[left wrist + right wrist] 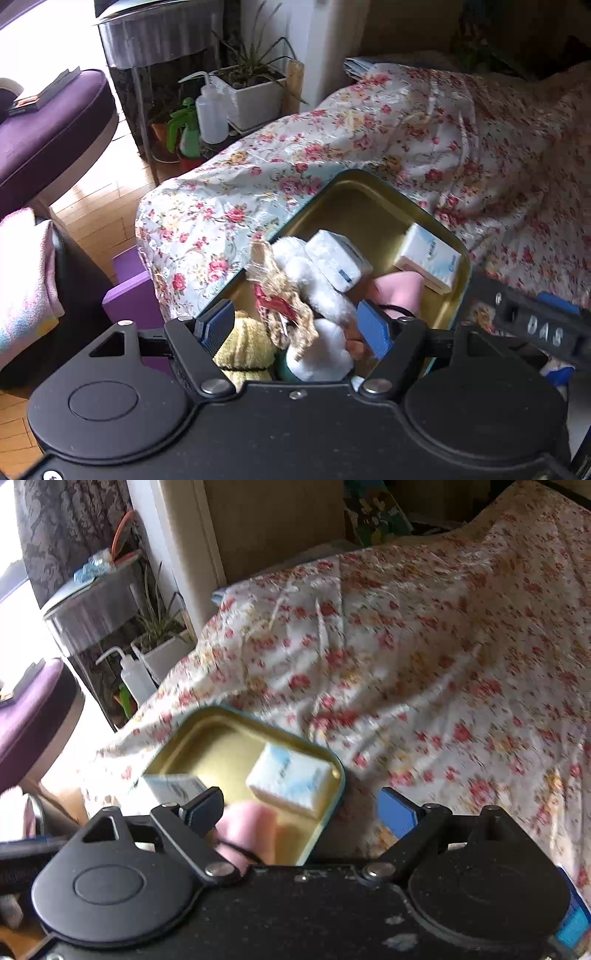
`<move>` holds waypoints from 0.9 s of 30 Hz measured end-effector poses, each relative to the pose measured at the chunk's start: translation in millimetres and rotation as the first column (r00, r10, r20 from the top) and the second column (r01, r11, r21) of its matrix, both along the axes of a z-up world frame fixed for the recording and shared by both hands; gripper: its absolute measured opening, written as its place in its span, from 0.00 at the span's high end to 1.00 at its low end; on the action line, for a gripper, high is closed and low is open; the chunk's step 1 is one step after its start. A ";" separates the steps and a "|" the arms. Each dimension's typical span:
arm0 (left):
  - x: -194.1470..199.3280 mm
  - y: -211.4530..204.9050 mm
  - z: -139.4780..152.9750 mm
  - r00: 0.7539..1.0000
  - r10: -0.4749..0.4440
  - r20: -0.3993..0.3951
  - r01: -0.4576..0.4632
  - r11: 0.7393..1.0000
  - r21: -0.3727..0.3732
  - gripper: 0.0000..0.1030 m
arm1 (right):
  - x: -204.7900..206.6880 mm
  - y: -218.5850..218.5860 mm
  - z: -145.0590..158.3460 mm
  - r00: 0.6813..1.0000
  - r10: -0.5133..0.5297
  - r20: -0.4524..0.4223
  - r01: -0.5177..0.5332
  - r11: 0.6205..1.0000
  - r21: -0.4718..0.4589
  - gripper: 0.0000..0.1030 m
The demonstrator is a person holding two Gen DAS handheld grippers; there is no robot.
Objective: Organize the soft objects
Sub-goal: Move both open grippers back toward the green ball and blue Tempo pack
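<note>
Floral bedspread (424, 147) under an open gold tin (354, 206) of soft things.
My left tongs (295, 328) stand spread over a white plush toy (317, 295) lying in the tin, pads off it. My right tongs (299, 808) gape wide above a pink soft piece (247, 830) beside two tissue packs (291, 779).
</note>
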State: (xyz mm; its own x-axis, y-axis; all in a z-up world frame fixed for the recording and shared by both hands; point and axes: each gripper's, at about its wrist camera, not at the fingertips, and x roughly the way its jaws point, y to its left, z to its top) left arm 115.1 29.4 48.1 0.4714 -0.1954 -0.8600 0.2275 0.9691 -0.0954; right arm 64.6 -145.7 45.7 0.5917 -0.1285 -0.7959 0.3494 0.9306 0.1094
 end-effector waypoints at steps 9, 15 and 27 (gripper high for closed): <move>-18.5 -10.6 4.6 0.995 -0.100 0.027 0.100 0.995 0.015 0.33 | -70.7 12.1 7.6 0.999 0.053 0.010 -0.052 0.998 -0.044 0.03; -32.3 -17.4 2.8 0.984 -0.176 0.034 0.176 0.984 0.014 0.25 | -123.1 21.5 4.3 0.997 0.070 0.013 -0.070 0.998 -0.007 0.00; -60.1 -44.5 -2.1 0.943 -0.332 -0.035 0.331 0.943 -0.034 0.23 | -214.7 24.4 -20.1 0.999 0.000 -0.038 0.002 0.999 0.051 0.00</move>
State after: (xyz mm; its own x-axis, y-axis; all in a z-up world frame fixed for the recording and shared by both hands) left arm 55.0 -15.1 46.0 0.3417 -0.3581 -0.8689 0.5307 0.8366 -0.1361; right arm -150.1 -121.3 25.6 0.5612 -0.0883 -0.8230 0.3553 0.9237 0.1432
